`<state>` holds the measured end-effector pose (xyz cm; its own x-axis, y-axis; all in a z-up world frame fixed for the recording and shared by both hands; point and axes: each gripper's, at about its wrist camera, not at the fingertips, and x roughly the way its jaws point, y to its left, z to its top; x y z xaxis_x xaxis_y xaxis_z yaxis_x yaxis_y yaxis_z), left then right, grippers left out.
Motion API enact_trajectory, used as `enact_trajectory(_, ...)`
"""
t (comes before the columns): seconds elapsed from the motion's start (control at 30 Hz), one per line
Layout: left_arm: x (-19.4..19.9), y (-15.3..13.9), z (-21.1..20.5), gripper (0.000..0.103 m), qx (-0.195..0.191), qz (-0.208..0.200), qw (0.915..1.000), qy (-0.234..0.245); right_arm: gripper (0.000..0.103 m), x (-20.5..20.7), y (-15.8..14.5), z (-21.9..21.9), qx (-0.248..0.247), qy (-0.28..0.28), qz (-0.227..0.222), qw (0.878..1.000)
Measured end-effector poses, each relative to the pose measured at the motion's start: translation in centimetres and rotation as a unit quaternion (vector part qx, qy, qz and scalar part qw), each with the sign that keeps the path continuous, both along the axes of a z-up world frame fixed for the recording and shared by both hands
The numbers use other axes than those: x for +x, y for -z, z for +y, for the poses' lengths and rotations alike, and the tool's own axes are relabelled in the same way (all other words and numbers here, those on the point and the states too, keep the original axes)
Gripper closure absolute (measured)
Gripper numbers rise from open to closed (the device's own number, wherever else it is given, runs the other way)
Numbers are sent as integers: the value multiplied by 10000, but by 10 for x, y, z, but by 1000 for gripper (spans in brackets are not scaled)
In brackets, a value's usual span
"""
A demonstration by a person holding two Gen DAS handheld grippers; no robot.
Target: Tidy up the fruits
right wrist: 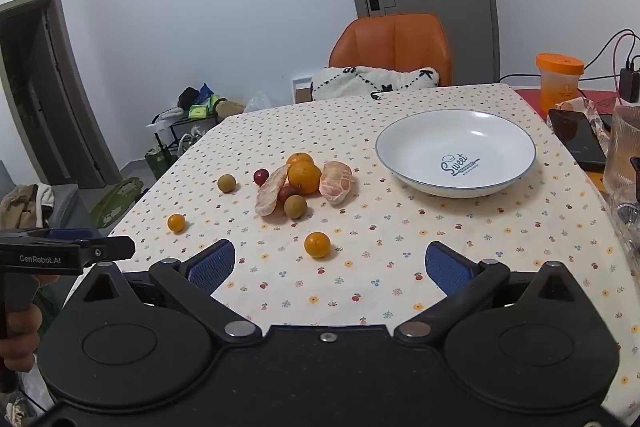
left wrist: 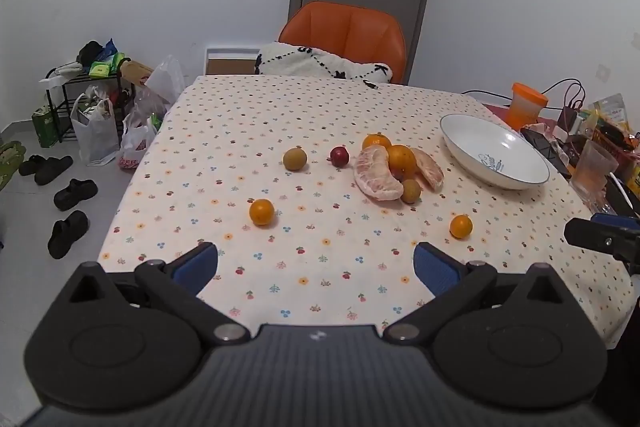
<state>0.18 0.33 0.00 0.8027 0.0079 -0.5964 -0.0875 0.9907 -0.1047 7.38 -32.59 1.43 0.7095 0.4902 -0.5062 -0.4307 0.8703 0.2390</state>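
Fruit lies scattered on a flowered tablecloth (left wrist: 240, 131). A cluster holds two peeled pomelo pieces (left wrist: 376, 173) (right wrist: 337, 182), oranges (left wrist: 401, 158) (right wrist: 305, 175) and a brown fruit (left wrist: 411, 191) (right wrist: 295, 206). Apart from it lie a small orange (left wrist: 261, 211) (right wrist: 176, 222), another small orange (left wrist: 461, 226) (right wrist: 317, 244), a brown fruit (left wrist: 295, 158) (right wrist: 226, 183) and a dark red fruit (left wrist: 339, 156) (right wrist: 261, 177). A white bowl (left wrist: 468, 135) (right wrist: 404, 143) stands empty at the right. My left gripper (left wrist: 316, 261) and right gripper (right wrist: 330, 263) hover open near the table's front edge, holding nothing.
An orange chair (left wrist: 348, 31) with a white cushion stands behind the table. An orange-lidded cup (right wrist: 558, 83), a phone (right wrist: 576, 141), a ribbed glass (left wrist: 592, 171) and cables crowd the right side. Bags, a rack and shoes (left wrist: 72, 193) sit on the floor at left.
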Motion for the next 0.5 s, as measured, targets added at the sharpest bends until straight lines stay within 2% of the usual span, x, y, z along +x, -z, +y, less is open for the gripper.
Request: enact_trajectory(0.5,-6,-4,1,0,-21,-97,9999,-20,0,-1,-4,-1,-91,-31,-130,9999)
